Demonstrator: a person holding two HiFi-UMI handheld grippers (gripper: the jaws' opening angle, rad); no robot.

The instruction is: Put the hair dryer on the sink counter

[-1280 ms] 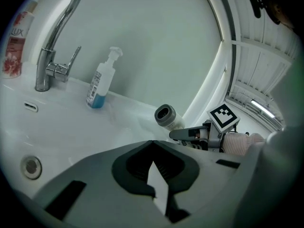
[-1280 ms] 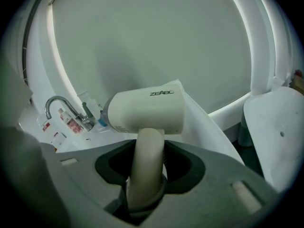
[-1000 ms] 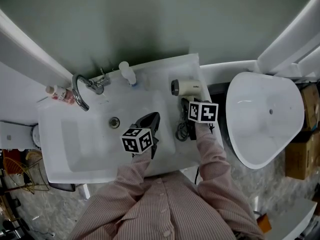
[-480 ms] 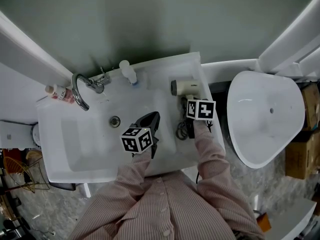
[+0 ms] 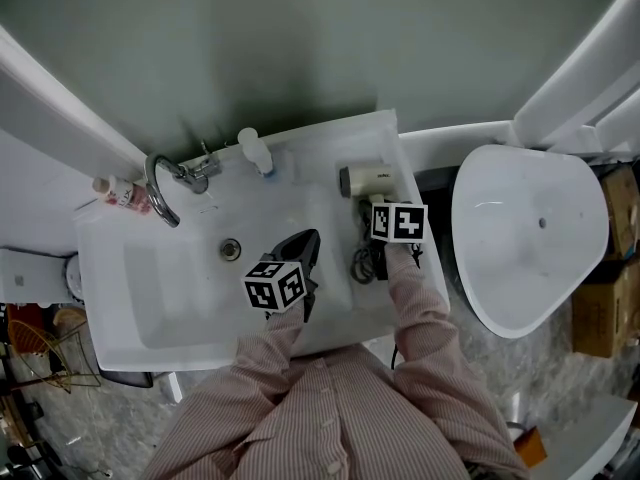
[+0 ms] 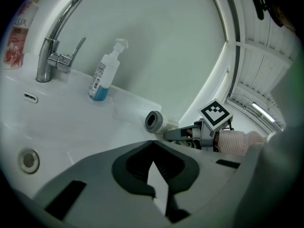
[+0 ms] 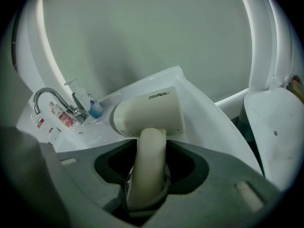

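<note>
Right gripper (image 7: 145,194): clamping the hair dryer (image 7: 147,113) by its handle.
Left gripper (image 6: 154,175): hovering with jaws pressed together, empty.
Place: dryer hanging at the sink counter's (image 5: 325,158) 2 o'clock corner.
Risk: releasing beside the edge, risking it rolling off.

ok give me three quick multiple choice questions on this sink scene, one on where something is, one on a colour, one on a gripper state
1. Where is the hair dryer?
A) at the right end of the sink counter
B) in the basin by the drain
C) left of the tap

2. What colour is the liquid in the pump bottle?
A) red
B) blue
C) yellow

3. What is the right hand-held gripper doing?
A) open, empty
B) shut on the tap
C) shut on the hair dryer's handle

Answers:
1 A, the head view shows it by the counter's right edge.
2 B, blue shows at the bottle's base.
3 C, the handle sits clamped between its jaws.
</note>
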